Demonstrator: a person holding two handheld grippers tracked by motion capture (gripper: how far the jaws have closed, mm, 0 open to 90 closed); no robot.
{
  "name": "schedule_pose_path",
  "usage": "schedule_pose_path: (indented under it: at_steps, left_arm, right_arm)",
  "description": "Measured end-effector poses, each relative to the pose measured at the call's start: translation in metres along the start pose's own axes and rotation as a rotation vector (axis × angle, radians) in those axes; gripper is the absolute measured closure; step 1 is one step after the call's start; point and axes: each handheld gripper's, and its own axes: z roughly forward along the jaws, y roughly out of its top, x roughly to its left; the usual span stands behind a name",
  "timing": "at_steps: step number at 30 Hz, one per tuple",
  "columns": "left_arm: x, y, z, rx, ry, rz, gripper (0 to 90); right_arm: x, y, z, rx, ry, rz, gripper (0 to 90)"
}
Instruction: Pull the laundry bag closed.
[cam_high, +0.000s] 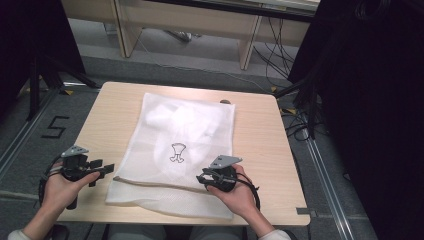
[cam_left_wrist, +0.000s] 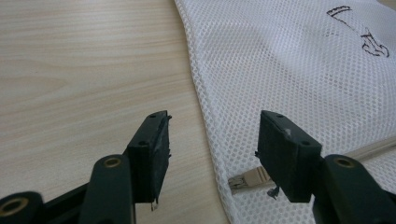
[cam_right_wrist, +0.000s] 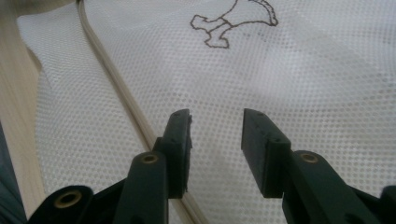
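Overhead view; two close gripper views

Whatever lies inside the white mesh bag (cam_high: 177, 150) shows only as a pale, blurred mass above its dark outline print (cam_high: 177, 152). A small dark object (cam_high: 226, 102) at the bag's far right corner is mostly hidden, too small to identify.

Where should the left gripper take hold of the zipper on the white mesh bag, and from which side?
Grip the beige zipper end tab at the mesh bag's left edge, coming in from the bare table on the left. The tab pokes out flat there, and the open left gripper already straddles it.
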Motion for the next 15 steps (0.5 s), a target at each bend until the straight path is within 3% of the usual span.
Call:
schedule_pose_path:
  at_steps: [10, 14, 15]
  left_arm:
    - [0.000, 0.000, 0.000, -0.003, -0.001, -0.001, 42.9]
    - [0.001, 0.001, -0.002, 0.018, 0.001, 0.024, 42.8]
    - [0.000, 0.000, 0.000, 0.000, -0.005, 0.001, 42.8]
  right_arm:
    - [0.020, 0.019, 0.020, 0.000, 0.052, -0.039, 65.2]
    - [0.027, 0.026, 0.027, -0.005, 0.063, -0.052, 65.1]
    - [0.029, 0.028, 0.030, -0.012, 0.063, -0.051, 65.2]
